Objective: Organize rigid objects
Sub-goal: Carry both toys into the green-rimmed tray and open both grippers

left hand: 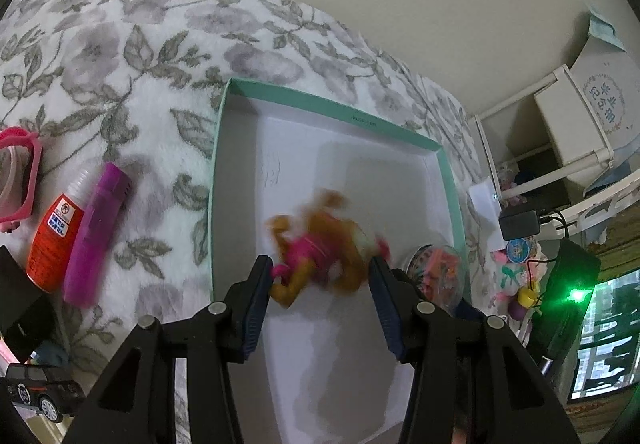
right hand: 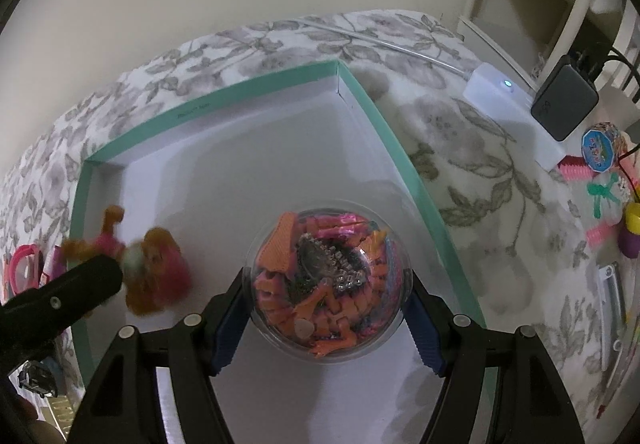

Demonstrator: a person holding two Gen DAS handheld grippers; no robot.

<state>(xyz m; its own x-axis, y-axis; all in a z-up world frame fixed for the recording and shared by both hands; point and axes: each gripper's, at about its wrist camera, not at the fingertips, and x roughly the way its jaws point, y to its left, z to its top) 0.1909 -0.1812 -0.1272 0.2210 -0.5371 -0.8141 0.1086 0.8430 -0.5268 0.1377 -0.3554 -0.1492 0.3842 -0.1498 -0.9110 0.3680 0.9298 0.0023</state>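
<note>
A: The teal box (right hand: 404, 147) lies on the floral blanket (left hand: 120, 83). Both tongs hang over its white floor.

B: The right tongs (right hand: 328, 318) pinch the clear ball (right hand: 328, 284) of orange pieces. The left tongs (left hand: 320, 284) pinch the blurred plush doll (left hand: 320, 248).

A: Risk?

B: The ball could roll against the doll once freed; the doll's soft fur may snag on the pads.

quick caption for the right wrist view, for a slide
Right claw holds a clear ball of orange pieces over the teal-rimmed box.
</note>
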